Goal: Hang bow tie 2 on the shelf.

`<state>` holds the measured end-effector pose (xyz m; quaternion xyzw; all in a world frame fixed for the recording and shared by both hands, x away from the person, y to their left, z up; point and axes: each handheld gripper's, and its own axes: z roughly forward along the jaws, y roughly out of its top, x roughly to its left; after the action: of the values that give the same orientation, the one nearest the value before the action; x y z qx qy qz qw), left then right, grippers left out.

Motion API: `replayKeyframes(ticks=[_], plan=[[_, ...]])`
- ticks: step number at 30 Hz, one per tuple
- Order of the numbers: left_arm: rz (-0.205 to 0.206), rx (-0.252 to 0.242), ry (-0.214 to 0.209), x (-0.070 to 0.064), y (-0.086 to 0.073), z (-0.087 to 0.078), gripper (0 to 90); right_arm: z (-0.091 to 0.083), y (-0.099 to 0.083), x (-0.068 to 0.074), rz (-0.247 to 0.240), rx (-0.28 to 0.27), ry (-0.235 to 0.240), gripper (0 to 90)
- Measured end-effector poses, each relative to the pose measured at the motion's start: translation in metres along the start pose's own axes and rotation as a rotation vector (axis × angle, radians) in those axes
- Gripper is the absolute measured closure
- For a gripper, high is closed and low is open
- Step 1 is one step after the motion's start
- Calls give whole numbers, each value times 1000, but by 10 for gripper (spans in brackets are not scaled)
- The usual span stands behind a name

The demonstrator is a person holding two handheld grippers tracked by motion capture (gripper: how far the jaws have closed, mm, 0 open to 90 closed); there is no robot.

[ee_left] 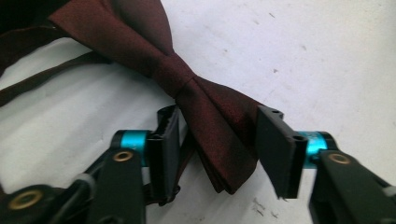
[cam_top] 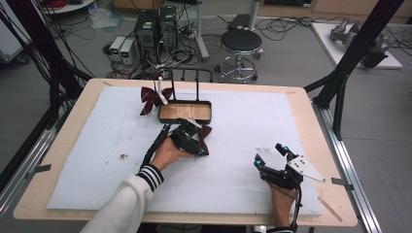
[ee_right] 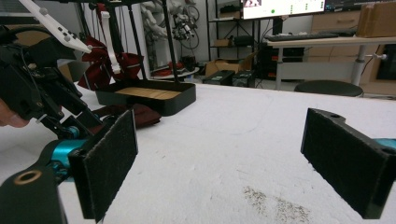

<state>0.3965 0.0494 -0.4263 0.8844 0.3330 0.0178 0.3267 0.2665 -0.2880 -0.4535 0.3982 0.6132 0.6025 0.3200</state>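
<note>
The dark red bow tie (ee_left: 205, 116) lies flat on the white sheet (cam_top: 243, 141) of the counter (cam_top: 63, 131), just in front of the black tray (cam_top: 184, 112). One wing of it sits between the jaws of the left claw (ee_left: 217, 149), which are spread on either side of the cloth and not pinching it. A second bow tie (cam_top: 153, 98) hangs from the stand (cam_top: 197, 83) behind the tray. The right claw (ee_right: 219, 163) rests well apart, near the counter's right front, its jaws spread wide with nothing between them.
</note>
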Motion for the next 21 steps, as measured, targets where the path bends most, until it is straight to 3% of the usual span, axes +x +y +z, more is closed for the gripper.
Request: replayKeyframes(ticks=[11, 21], plan=[[-45, 8, -10, 5, -1, -1, 822, 0, 0, 0, 0, 0, 1, 102], [3, -9, 20, 3, -1, -7, 844, 0, 0, 0, 1, -1, 1, 102]])
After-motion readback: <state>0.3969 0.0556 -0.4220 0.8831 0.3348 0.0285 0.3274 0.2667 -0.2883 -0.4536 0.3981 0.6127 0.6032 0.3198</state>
